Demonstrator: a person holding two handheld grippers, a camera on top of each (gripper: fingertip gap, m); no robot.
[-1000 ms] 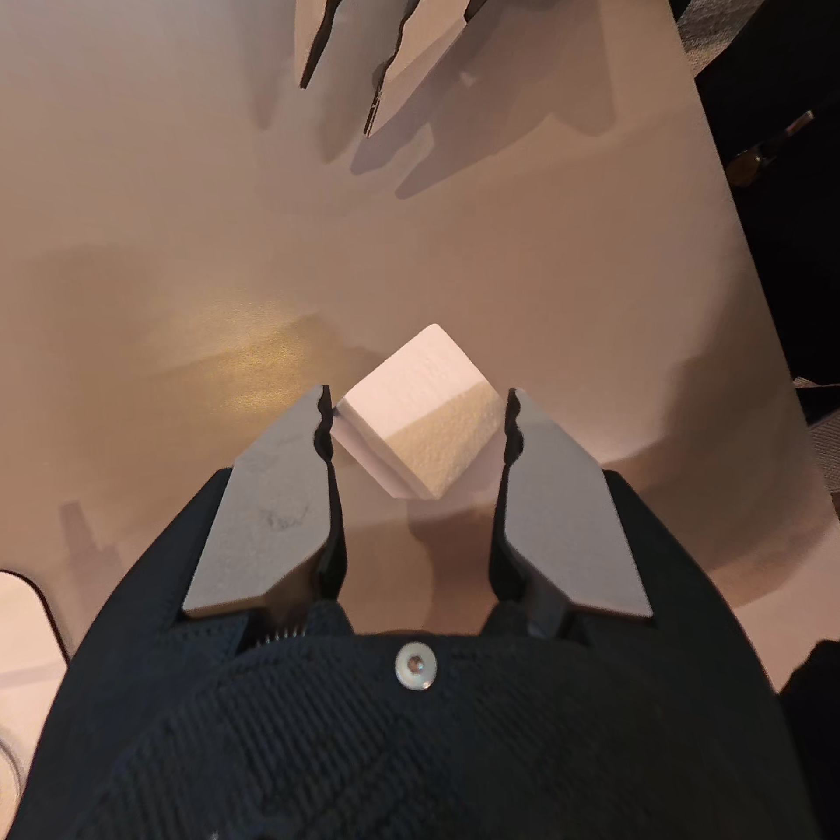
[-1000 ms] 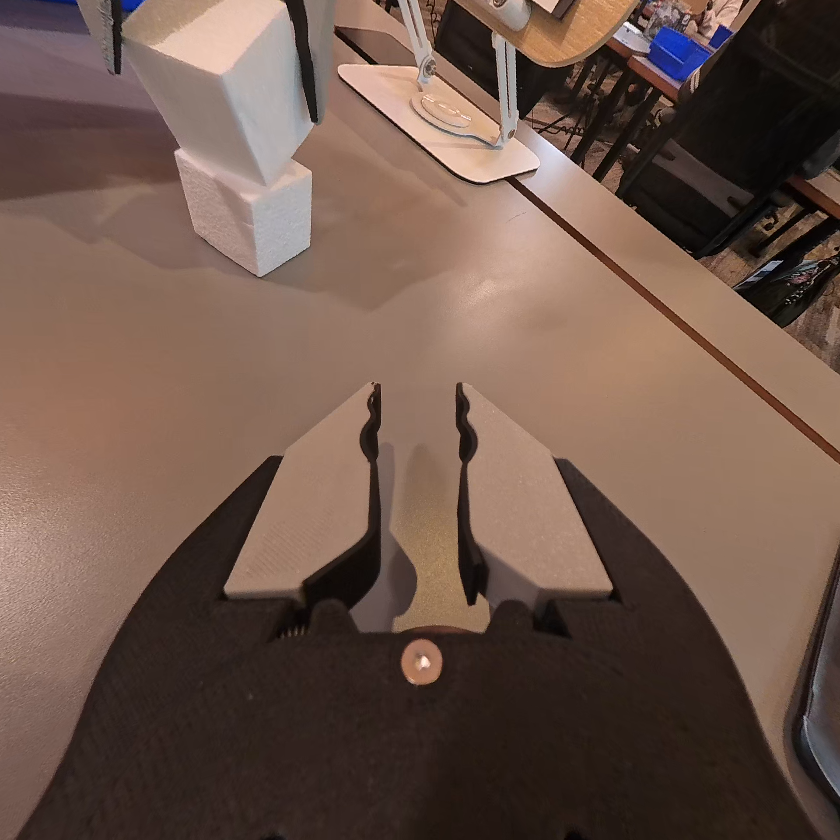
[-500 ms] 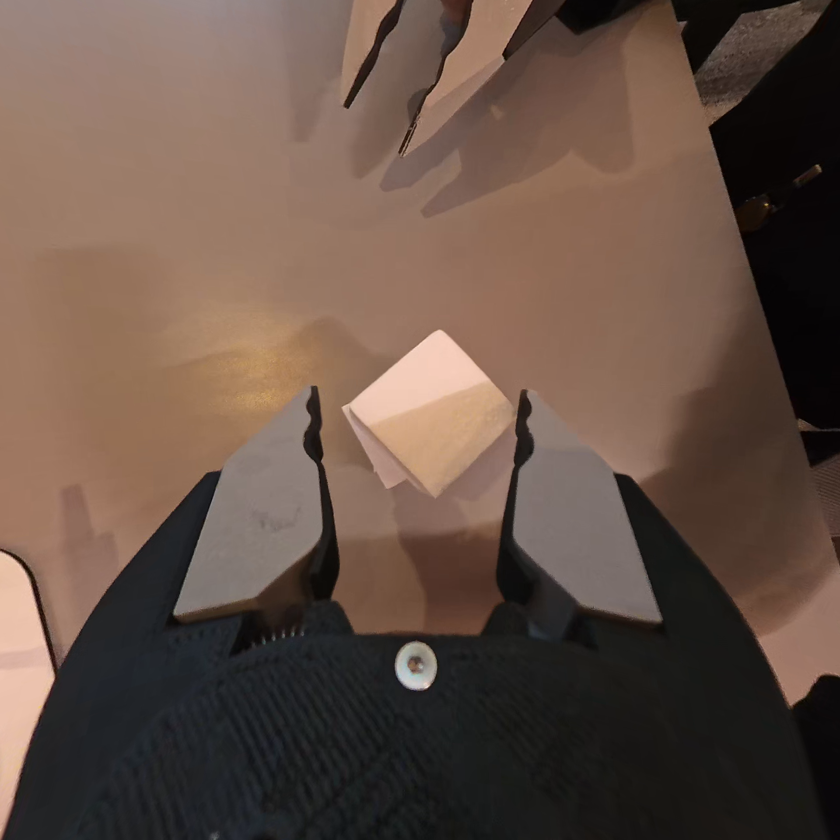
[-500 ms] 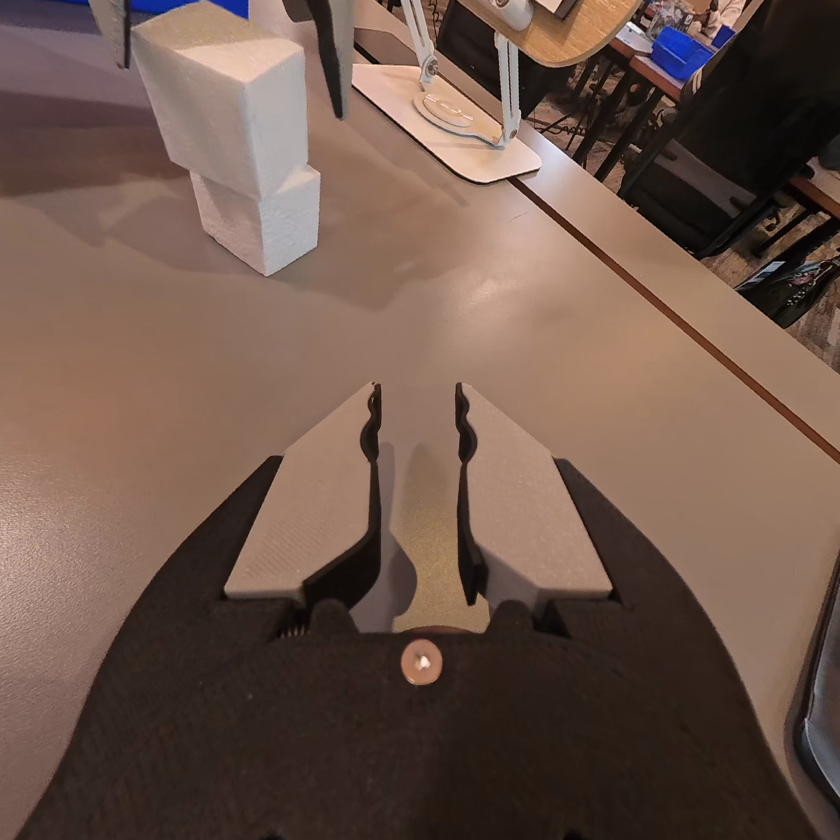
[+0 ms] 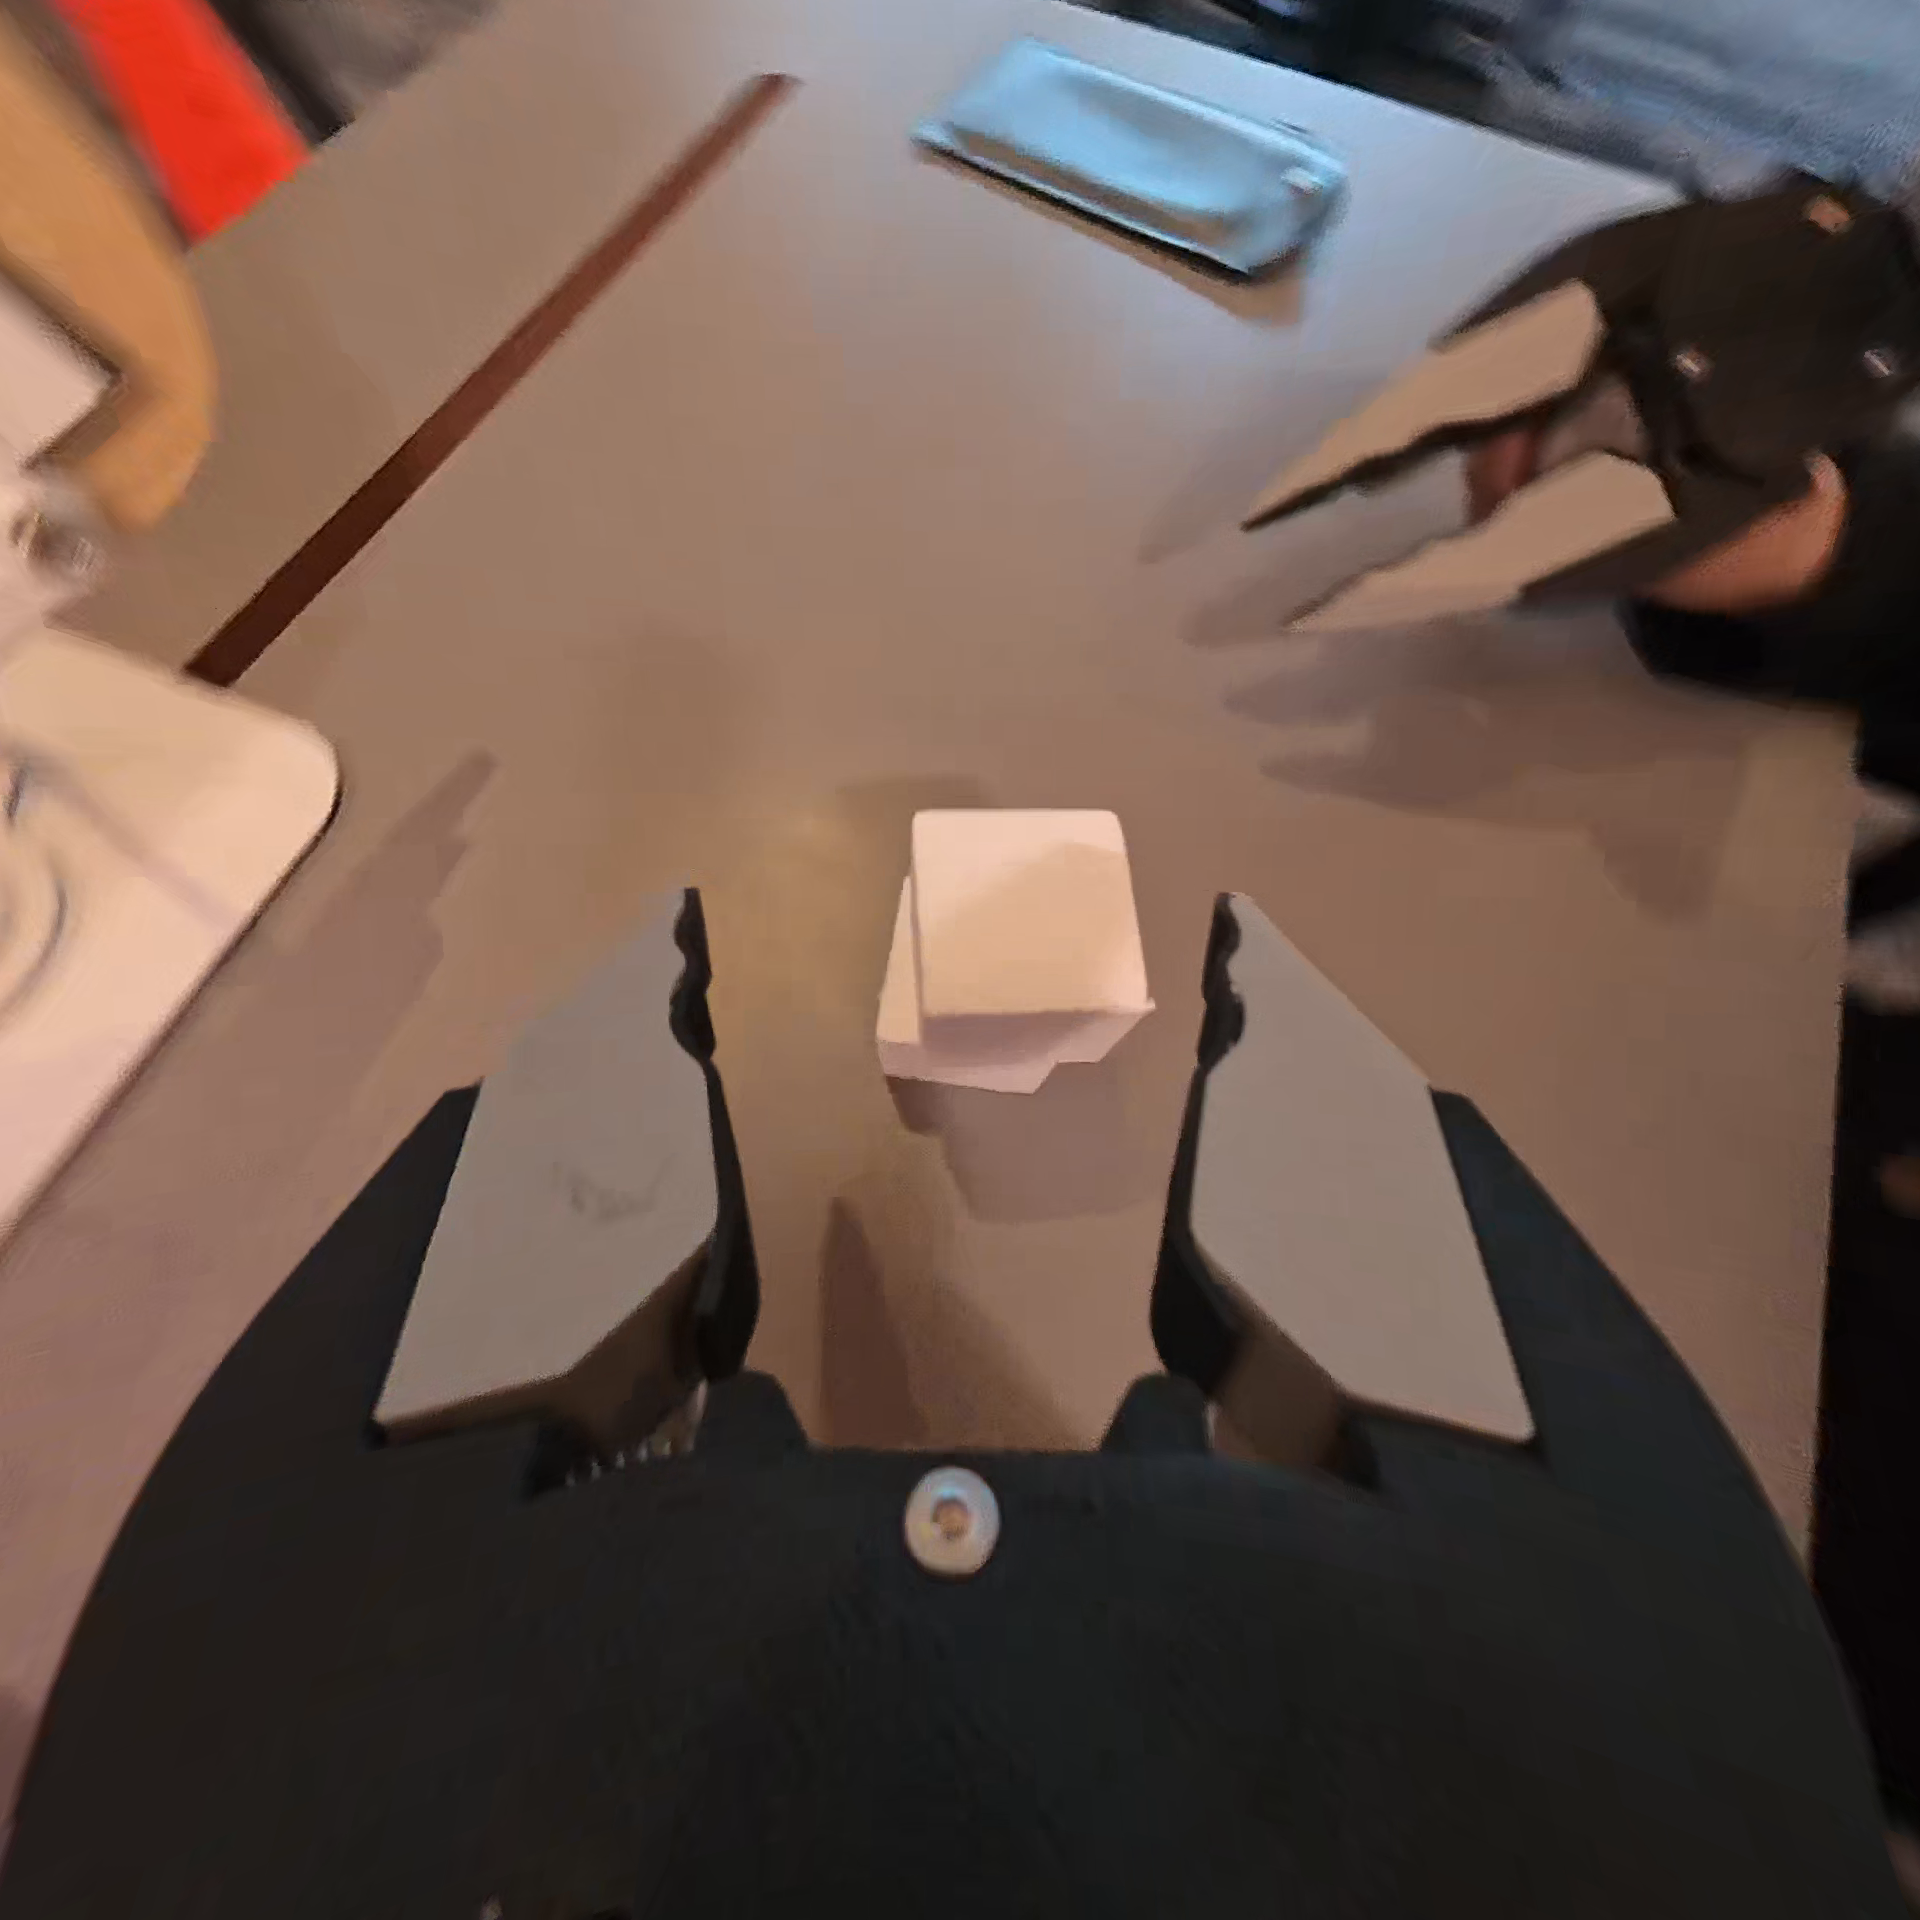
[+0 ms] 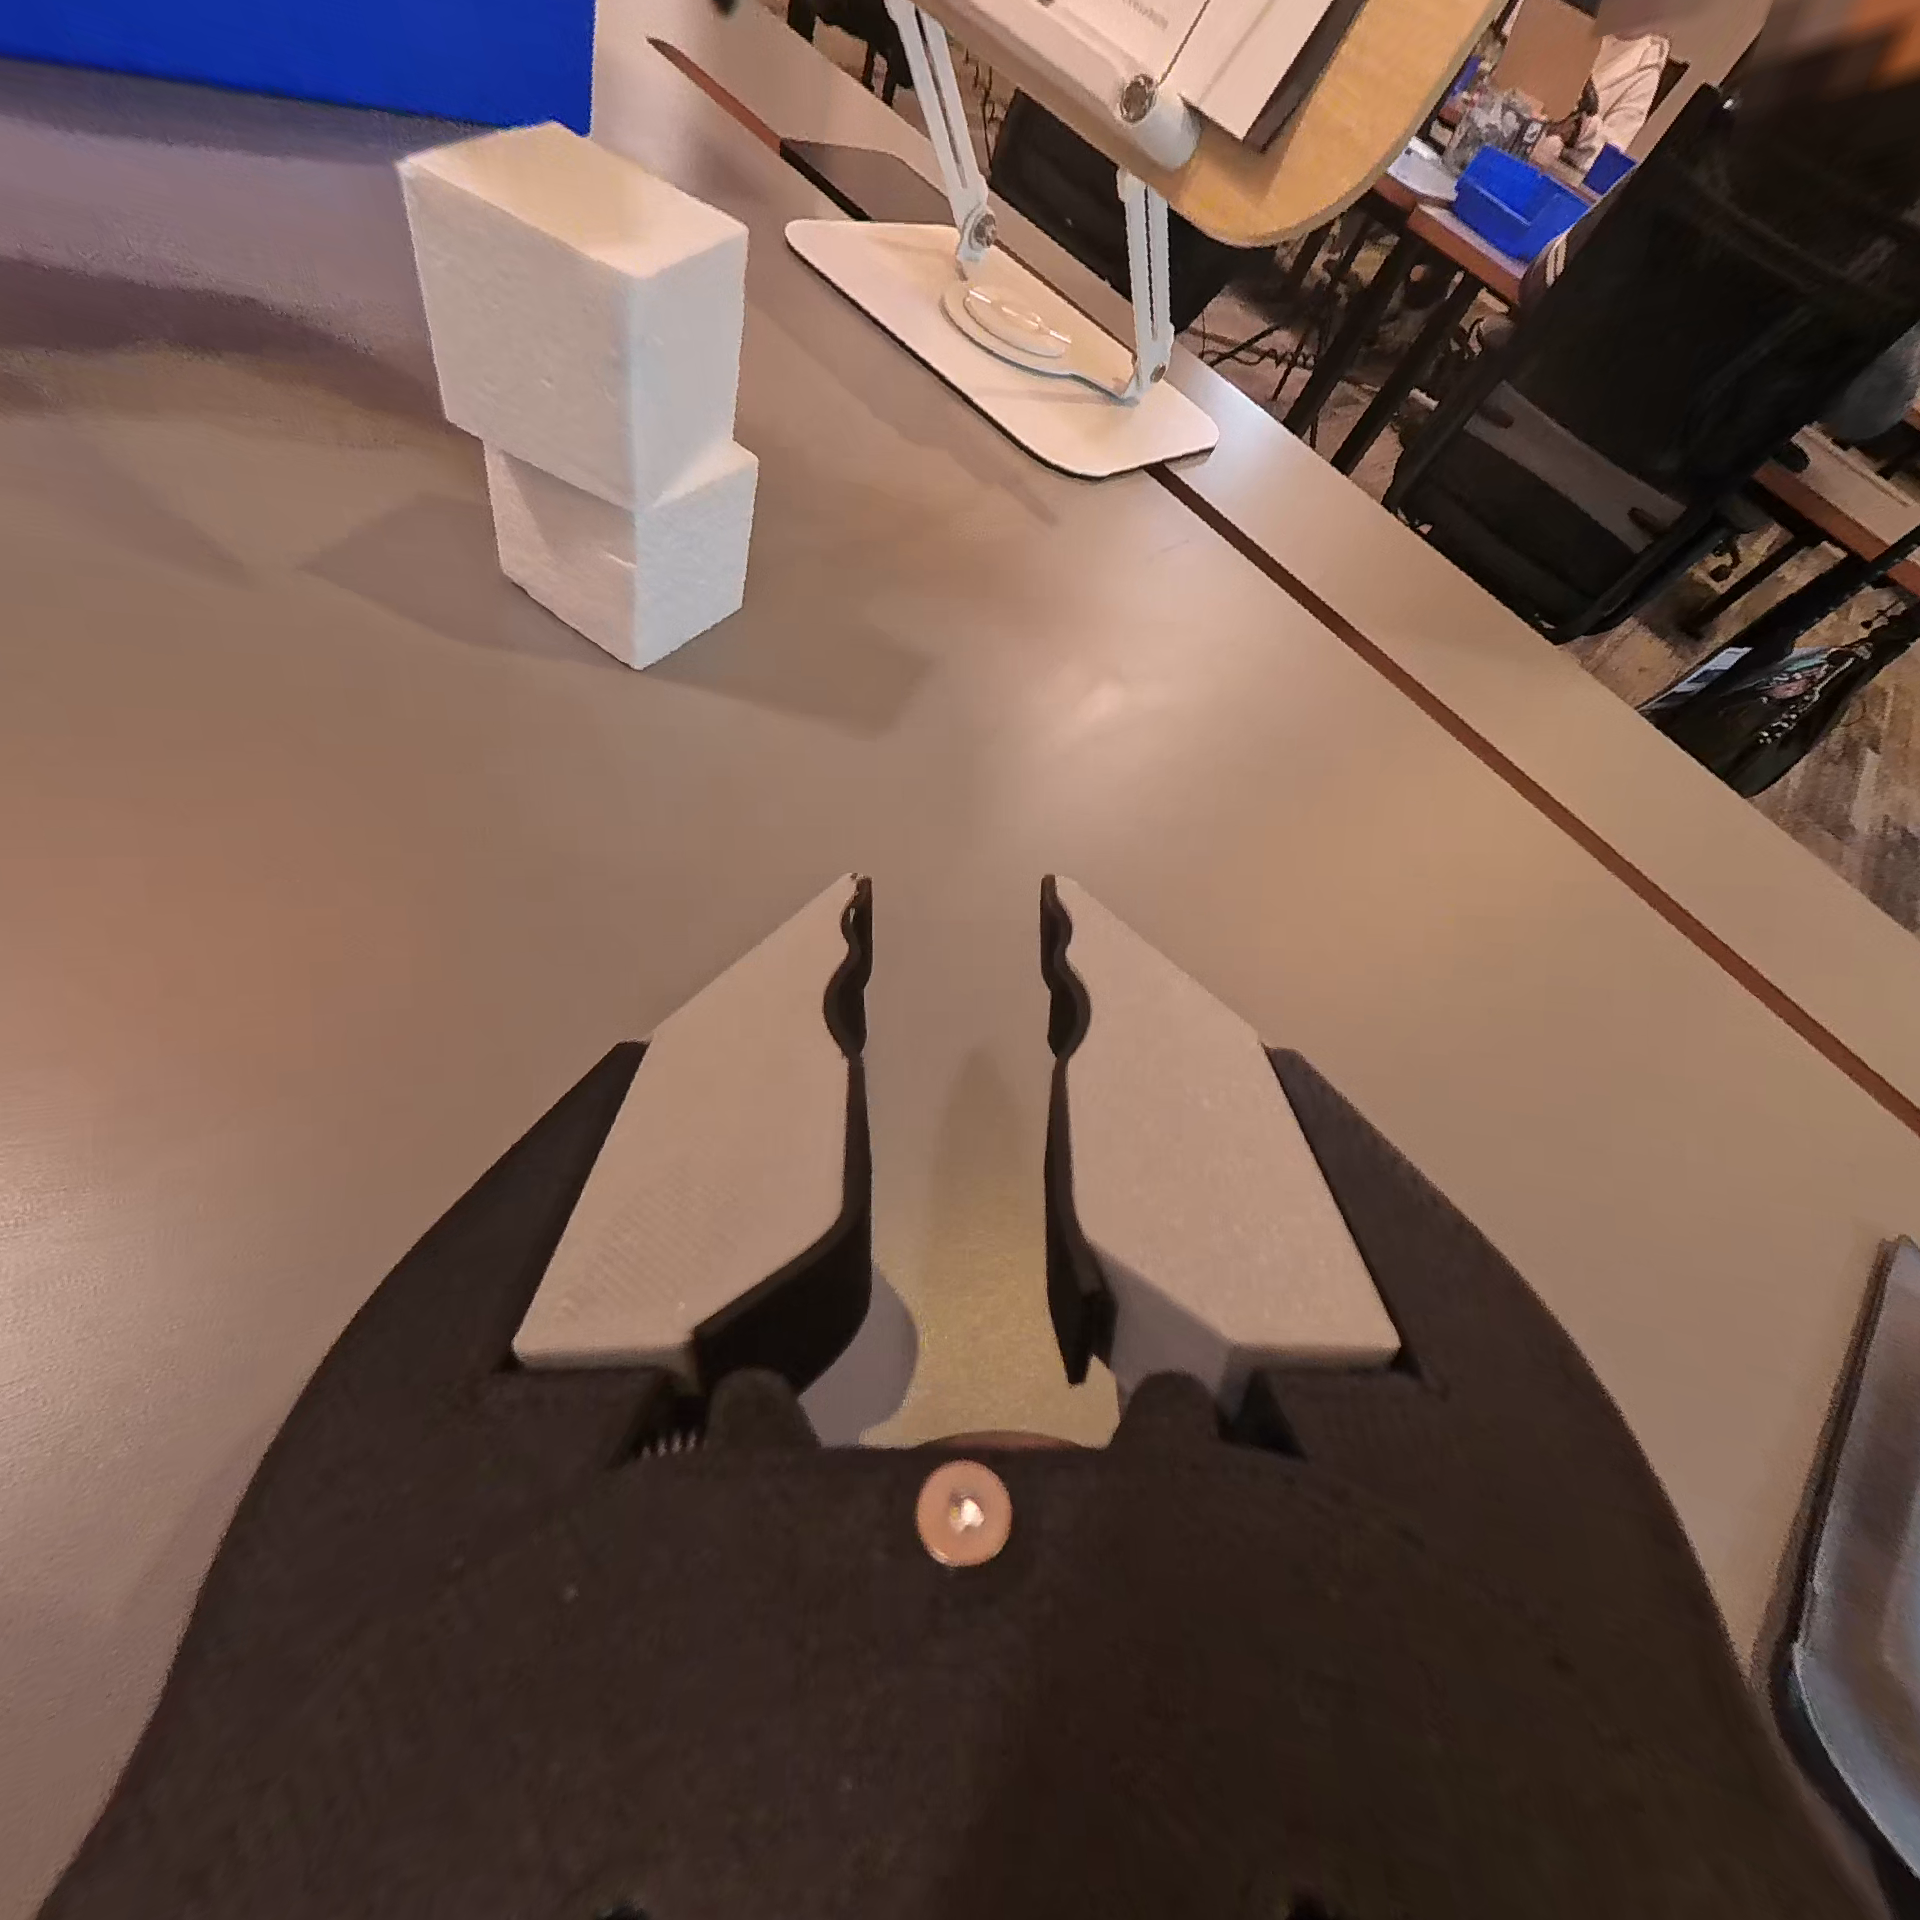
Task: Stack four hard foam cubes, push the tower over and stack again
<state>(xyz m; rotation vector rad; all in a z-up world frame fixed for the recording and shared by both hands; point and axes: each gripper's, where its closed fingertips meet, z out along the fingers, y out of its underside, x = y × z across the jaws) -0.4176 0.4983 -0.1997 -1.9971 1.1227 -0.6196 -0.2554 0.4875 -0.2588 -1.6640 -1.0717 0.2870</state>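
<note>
Two white foam cubes stand stacked on the table. In the right wrist view the upper cube (image 6: 582, 301) sits twisted on the lower cube (image 6: 634, 551) at the far left. In the left wrist view the same stack (image 5: 1023, 930) shows from above, between and beyond my fingertips. My left gripper (image 5: 956, 935) is wide open above it and touches neither cube. My right gripper (image 6: 954, 914) is open with nothing between its pads, low over the bare table; it also shows in the left wrist view (image 5: 1455, 499) at the upper right, held by a hand.
A white stand base (image 6: 997, 343) with a tilted wooden board stands behind the stack; its corner shows in the left wrist view (image 5: 135, 862). A grey flat case (image 5: 1132, 156) lies at the far side. A dark seam (image 6: 1558, 800) crosses the table.
My left gripper opened, let go of the upper cube on the lower one, then rose and swung away. The right gripper stayed still.
</note>
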